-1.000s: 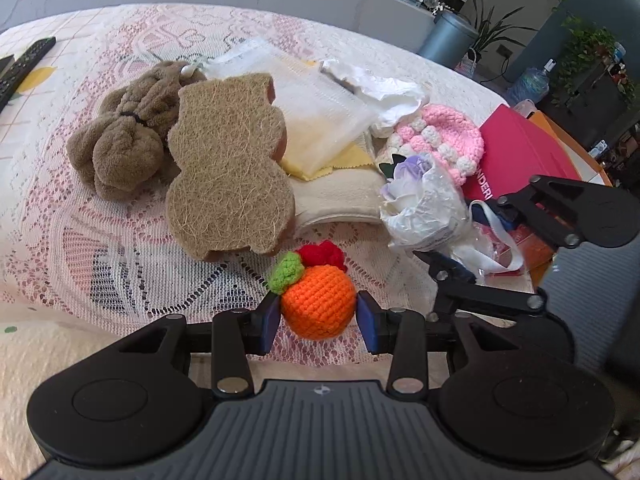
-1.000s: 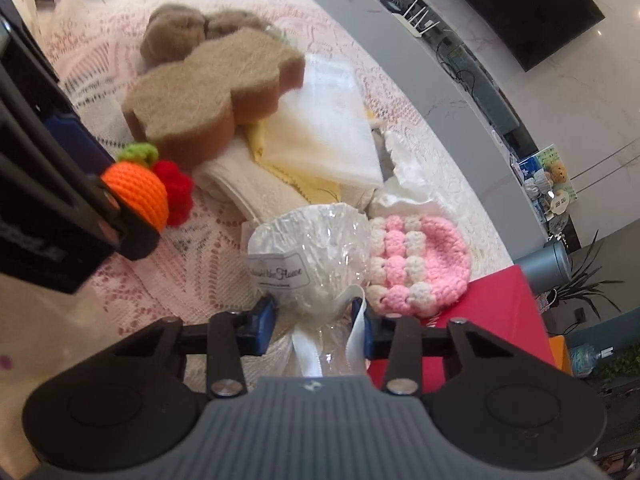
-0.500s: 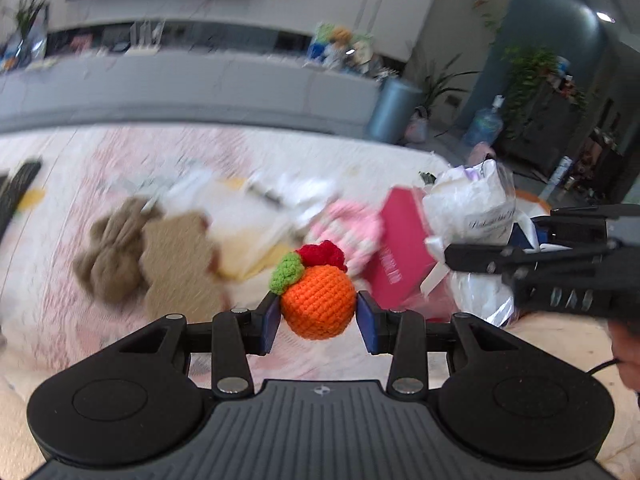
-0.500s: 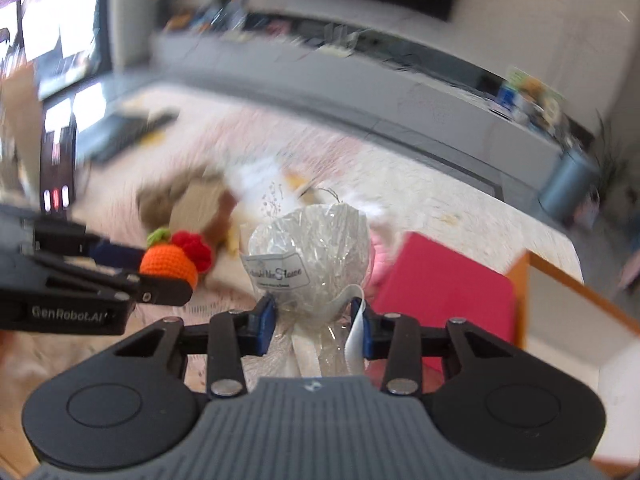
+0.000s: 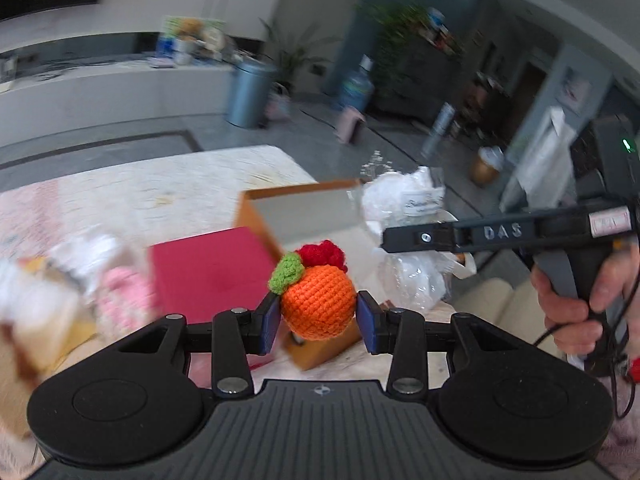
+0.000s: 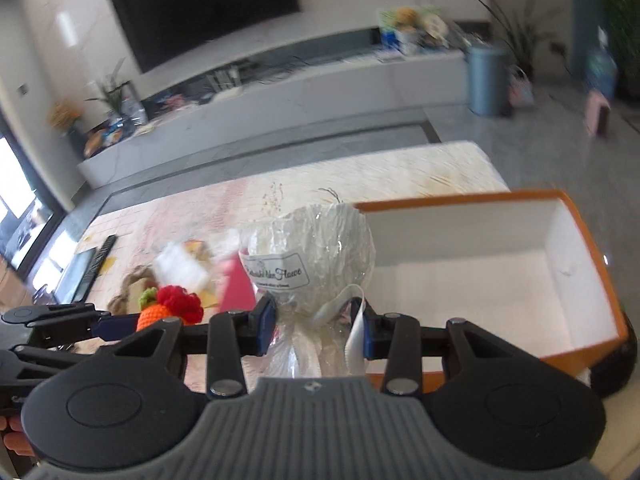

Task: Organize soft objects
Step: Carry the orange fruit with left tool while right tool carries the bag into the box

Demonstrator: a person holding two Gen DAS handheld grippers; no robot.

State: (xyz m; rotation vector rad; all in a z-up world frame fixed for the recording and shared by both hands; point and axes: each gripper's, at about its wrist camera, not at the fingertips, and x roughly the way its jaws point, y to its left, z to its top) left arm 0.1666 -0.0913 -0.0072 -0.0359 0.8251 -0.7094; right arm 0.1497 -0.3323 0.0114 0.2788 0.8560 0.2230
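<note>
My left gripper (image 5: 318, 318) is shut on an orange crocheted fruit (image 5: 318, 306) with a green leaf and red top, held up in the air; it also shows in the right wrist view (image 6: 168, 308). My right gripper (image 6: 316, 328) is shut on a white flower wrapped in clear plastic (image 6: 310, 252) with a white ribbon; this bundle also shows in the left wrist view (image 5: 404, 236). An open orange box with a white inside (image 6: 576, 256) stands just right of the wrapped flower, its inside bare. In the left wrist view the box (image 5: 256, 220) lies behind the fruit.
A red lid (image 5: 208, 272) lies left of the box. A pink knitted hat (image 5: 124, 300), a brown sponge (image 6: 128, 292) and cloths lie blurred on the lace-covered table (image 6: 304, 180). A remote (image 6: 102, 254) lies at the far left. The room floor lies beyond.
Both grippers have swung right, away from the pile of soft things, each still holding its object. The orange box has come into view beside the wrapped flower.
</note>
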